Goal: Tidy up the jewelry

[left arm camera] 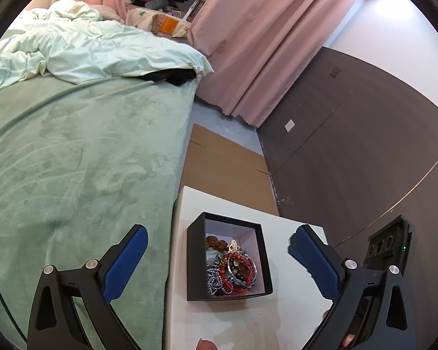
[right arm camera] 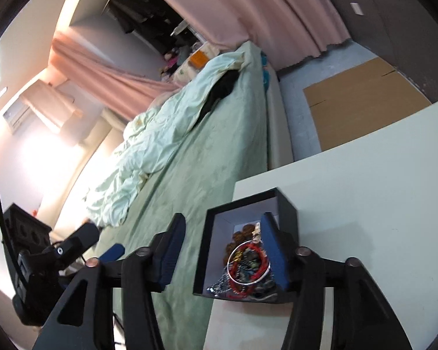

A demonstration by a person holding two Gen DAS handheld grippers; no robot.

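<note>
From my remote seat, the scene was a bedroom corner: a black box (left arm camera: 194, 262) with a pale lining sat open on the white tabletop (left arm camera: 236, 323), and the jewelry (left arm camera: 233, 268) lay heaped inside it — red beaded bracelets, a grey bead chain, brown beads toward the far wall of the box and a thin silver bangle (right arm camera: 248, 262) resting on top of the pile. My left gripper (left arm camera: 217, 240) hung above the near side of the box with its jaws spread wide and nothing between them; one blue pad stood over the green bed cover, the other over the tabletop, with the box framed in the gap. My right gripper (right arm camera: 223, 226) was tilted over the same box, its jaws parted and pinching nothing — the left finger (right arm camera: 172, 250) hung outside the box over the bed (right arm camera: 207, 157), while the right finger (right arm camera: 273, 248) reached down into the box just beside the bangle; I could not tell whether its pad touched the jewelry. In the right wrist view the left gripper showed at the lower left edge. The green bed ran along the tabletop's left side, a pale rumpled duvet (left arm camera: 81, 46) piled at its far end. Flat cardboard (left arm camera: 222, 160) lay on the floor beyond the tabletop, and pink curtains (left arm camera: 265, 35) hung near a dark wall panel.
</note>
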